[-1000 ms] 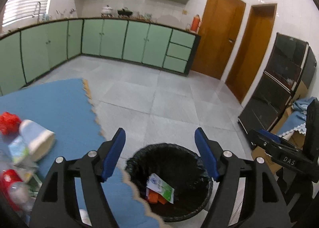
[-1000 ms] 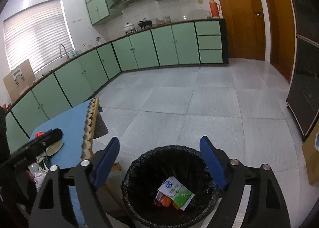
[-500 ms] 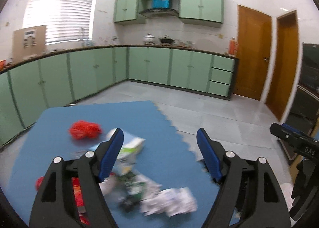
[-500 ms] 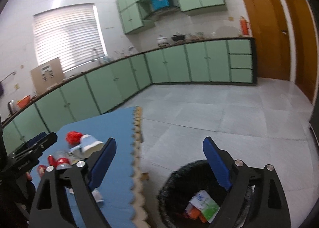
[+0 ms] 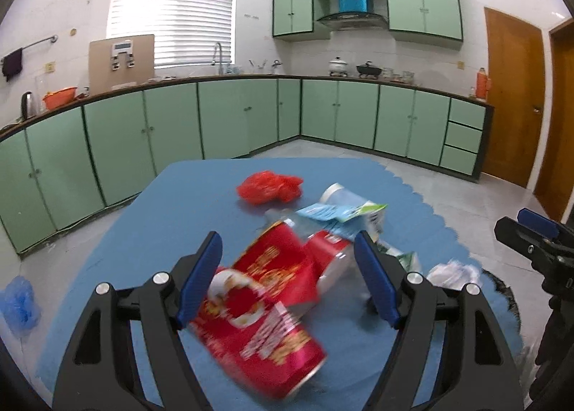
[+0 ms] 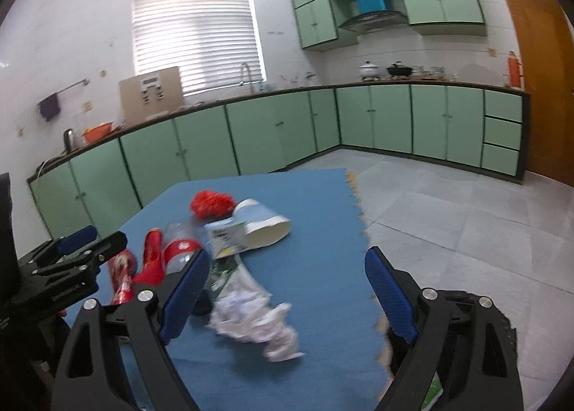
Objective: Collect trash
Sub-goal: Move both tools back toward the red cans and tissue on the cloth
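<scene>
Trash lies on a blue mat [image 5: 172,217]. My left gripper [image 5: 287,278] is open and empty, hovering over a red can [image 5: 258,325] that lies between its fingers' line of sight. Behind it are a plastic bottle with a red label [image 5: 330,249], a paper cup [image 5: 340,199], a green-white carton [image 5: 340,217] and a red crumpled bag [image 5: 269,186]. My right gripper [image 6: 287,289] is open and empty above crumpled white paper [image 6: 258,321]. The black bin [image 6: 462,299] shows behind the right finger.
The mat's scalloped edge [image 6: 362,217] drops to grey floor tiles on the right. Green cabinets [image 5: 233,120] line the far walls. Wooden doors [image 5: 513,102] stand at the right. The right gripper appears at the right edge of the left wrist view [image 5: 531,231].
Both grippers swung left from over the black bin to over the blue mat. The trash pile now fills both views, and the left gripper came down close to the red can.
</scene>
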The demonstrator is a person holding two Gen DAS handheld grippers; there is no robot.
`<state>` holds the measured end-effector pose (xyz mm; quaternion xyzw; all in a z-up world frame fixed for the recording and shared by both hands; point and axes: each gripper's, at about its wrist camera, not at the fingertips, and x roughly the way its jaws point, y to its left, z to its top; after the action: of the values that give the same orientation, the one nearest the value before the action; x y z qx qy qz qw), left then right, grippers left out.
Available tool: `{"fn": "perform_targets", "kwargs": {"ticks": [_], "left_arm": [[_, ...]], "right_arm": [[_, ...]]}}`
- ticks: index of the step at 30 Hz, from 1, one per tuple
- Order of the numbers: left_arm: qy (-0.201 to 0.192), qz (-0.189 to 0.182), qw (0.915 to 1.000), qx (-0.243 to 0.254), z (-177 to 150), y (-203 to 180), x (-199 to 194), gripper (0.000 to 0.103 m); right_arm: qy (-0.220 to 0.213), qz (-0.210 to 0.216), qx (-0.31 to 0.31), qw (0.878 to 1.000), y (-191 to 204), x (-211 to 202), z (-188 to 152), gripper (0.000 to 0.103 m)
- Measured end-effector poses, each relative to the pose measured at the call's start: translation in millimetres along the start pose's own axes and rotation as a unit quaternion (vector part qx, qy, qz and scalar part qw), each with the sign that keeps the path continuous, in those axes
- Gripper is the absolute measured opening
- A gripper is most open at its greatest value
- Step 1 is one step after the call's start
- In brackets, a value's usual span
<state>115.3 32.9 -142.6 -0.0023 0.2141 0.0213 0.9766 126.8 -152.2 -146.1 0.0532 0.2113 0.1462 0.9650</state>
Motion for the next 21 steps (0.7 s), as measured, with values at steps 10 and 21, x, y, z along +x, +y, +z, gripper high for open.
{"fn": "perform_targets", "kwargs": {"ticks": [10,21], "left_arm": [[-0.001,0.015,0.9999,0.0,-25.7,16.8,-5.0,0.074],[0.011,-0.002,0.9999,-0.001,-42.9,8.1,-3.7,0.08]], "right_arm": [[0.047,0.007,-0.007,0.999,14.9,26.8,-33.7,0.075],[0.083,0.027,-0.032,0.996,25.4,37.0,-46.3,0.039]]}}
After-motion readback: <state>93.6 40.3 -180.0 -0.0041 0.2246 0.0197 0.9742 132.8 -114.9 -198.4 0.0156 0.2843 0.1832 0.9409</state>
